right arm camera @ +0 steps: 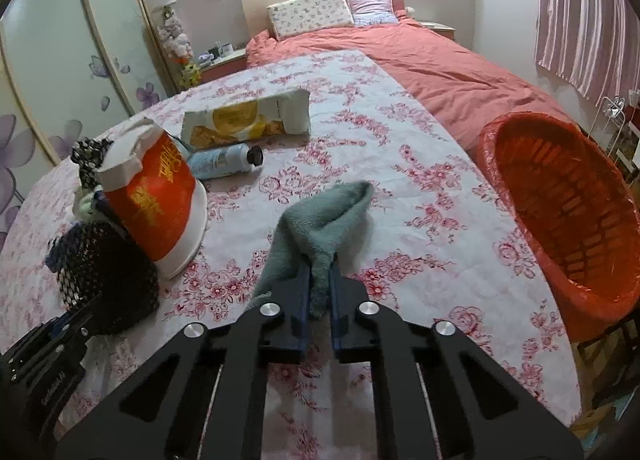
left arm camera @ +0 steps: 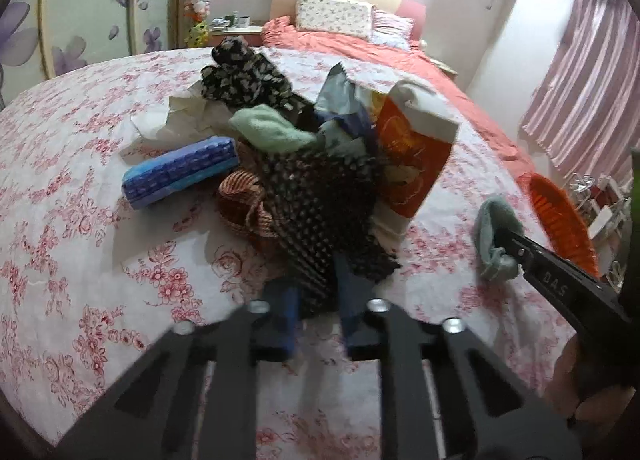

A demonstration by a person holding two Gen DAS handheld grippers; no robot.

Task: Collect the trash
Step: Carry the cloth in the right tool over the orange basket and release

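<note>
My right gripper (right arm camera: 320, 280) is shut on a grey-green fuzzy sock (right arm camera: 324, 219), held just above the flowered bedspread (right arm camera: 420, 187); it also shows in the left wrist view (left arm camera: 494, 238). My left gripper (left arm camera: 318, 288) is shut on a black dotted cloth (left arm camera: 320, 199), which also shows in the right wrist view (right arm camera: 104, 276). An orange basket (right arm camera: 560, 211) lined with a red bag stands at the bed's right edge. An orange-and-white snack bag (right arm camera: 156, 195), a yellow chip bag (right arm camera: 248, 123) and a blue bottle (right arm camera: 224, 161) lie on the bed.
In the left wrist view a pile holds a blue tissue pack (left arm camera: 180, 171), a light green cloth (left arm camera: 268, 127), a flowered black cloth (left arm camera: 244, 75), crumpled white paper (left arm camera: 180, 115) and an orange striped cloth (left arm camera: 244, 203). A coral duvet (right arm camera: 420, 55) and pillows lie beyond.
</note>
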